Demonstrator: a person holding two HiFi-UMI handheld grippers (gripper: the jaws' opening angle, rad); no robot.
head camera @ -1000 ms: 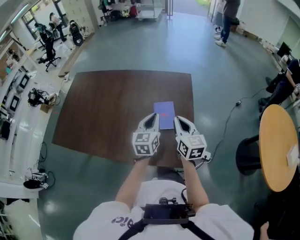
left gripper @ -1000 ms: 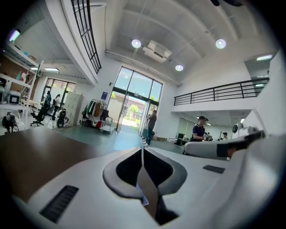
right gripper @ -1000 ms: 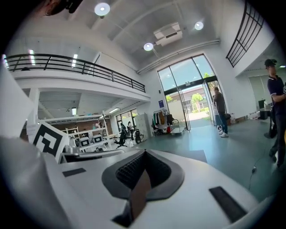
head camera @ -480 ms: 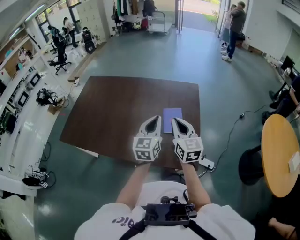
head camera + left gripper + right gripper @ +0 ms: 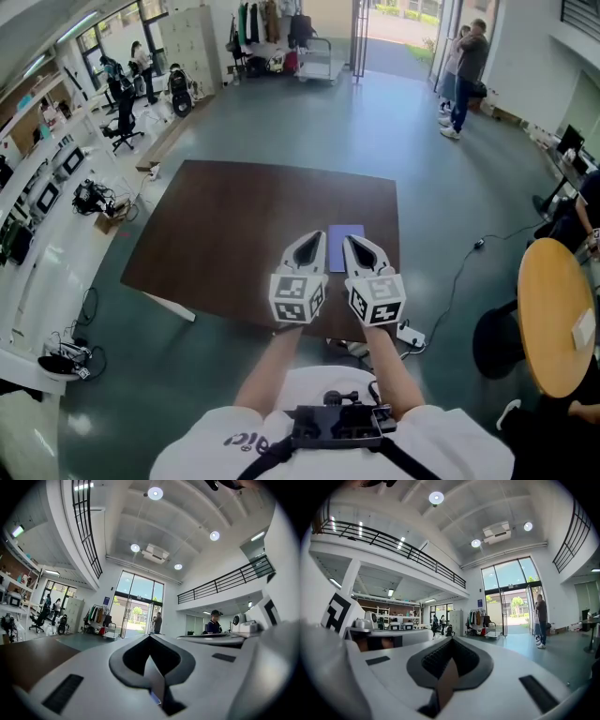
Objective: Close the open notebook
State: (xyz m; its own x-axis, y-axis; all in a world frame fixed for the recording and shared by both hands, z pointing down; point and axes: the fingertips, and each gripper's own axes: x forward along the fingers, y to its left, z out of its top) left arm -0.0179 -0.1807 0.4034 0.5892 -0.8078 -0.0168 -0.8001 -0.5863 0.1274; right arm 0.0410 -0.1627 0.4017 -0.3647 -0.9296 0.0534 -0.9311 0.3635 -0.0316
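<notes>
A purple notebook (image 5: 343, 231) lies flat on the dark brown table (image 5: 234, 225), showing only its cover, near the table's right front. Both grippers hang above the front edge, side by side and pointing level, away from me. The left gripper (image 5: 314, 236) has its jaws together with nothing between them; the left gripper view shows the jaws (image 5: 150, 637) meeting against the hall. The right gripper (image 5: 348, 240) also has its jaws together and empty, as the right gripper view (image 5: 451, 640) shows. Their tips overlap the notebook's near part in the head view.
A round wooden table (image 5: 553, 309) stands at the right with a dark chair beside it. A power strip (image 5: 410, 335) and cable lie on the floor by the table's front right corner. People stand far back near the door (image 5: 466, 66). Desks line the left wall.
Both grippers have risen and drawn closer together, and now cover the notebook's near part. The notebook itself has not moved on the table.
</notes>
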